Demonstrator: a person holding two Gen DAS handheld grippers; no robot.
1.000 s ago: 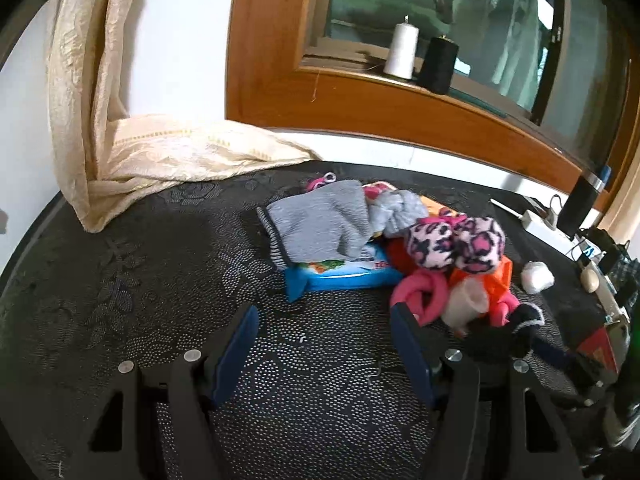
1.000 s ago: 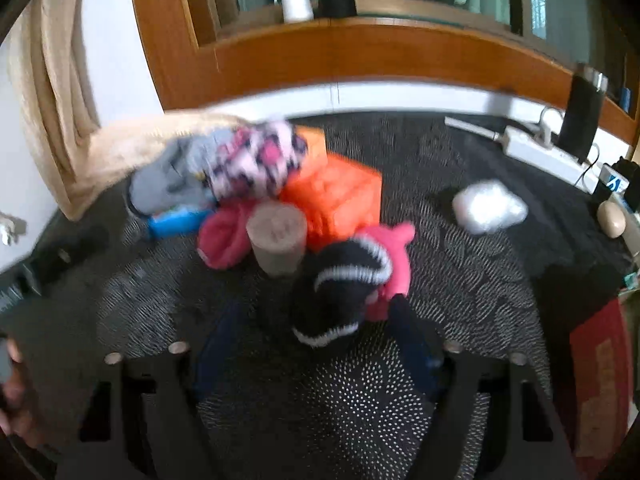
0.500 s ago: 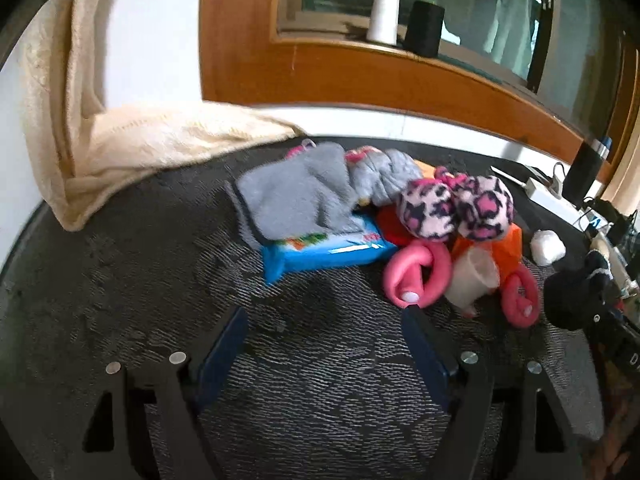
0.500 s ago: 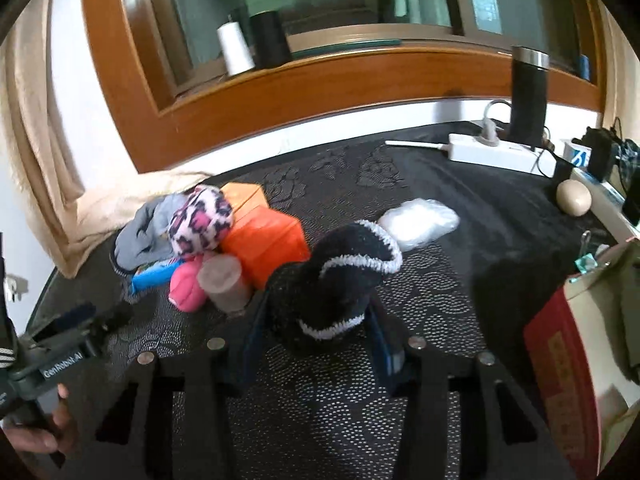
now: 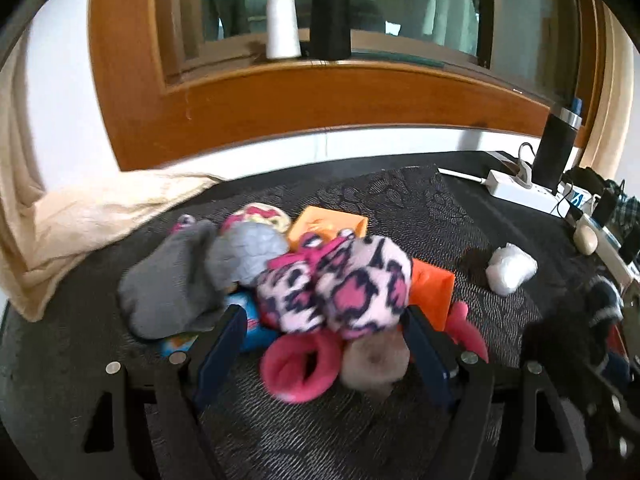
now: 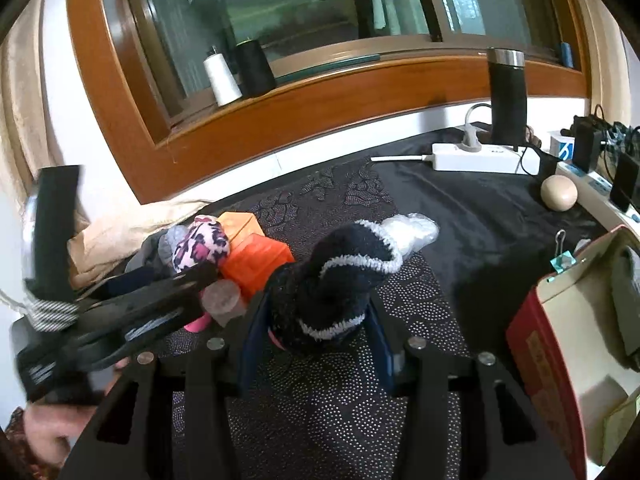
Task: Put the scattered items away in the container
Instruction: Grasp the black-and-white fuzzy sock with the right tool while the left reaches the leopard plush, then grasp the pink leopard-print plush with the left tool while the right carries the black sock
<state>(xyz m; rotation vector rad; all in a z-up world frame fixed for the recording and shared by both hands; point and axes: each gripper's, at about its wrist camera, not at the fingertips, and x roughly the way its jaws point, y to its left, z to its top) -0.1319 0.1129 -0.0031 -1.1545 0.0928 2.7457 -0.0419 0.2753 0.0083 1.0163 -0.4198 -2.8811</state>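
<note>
Left gripper [image 5: 322, 344]: spread wide and low at the pile, its fingers flanking the pink leopard-print socks [image 5: 340, 284], a pink ring [image 5: 298, 364] and a translucent cup [image 5: 374, 364]; nothing pinched.
Left next move: judged an approach; it must settle on one piece, then close.
Pile: soft grey socks [image 5: 176, 284] and orange boxes [image 5: 430, 288] heaped together on the dark table [image 5: 400, 196].
Right gripper [image 6: 316, 336]: pinching a rolled black sock [image 6: 340, 276] with white stripes (fuzzy, bulging above the fingers).
Right step: carrying, I judge, towards the red-sided box [image 6: 548, 344] at right.
Right next move: lift over its rim, then release.
</note>
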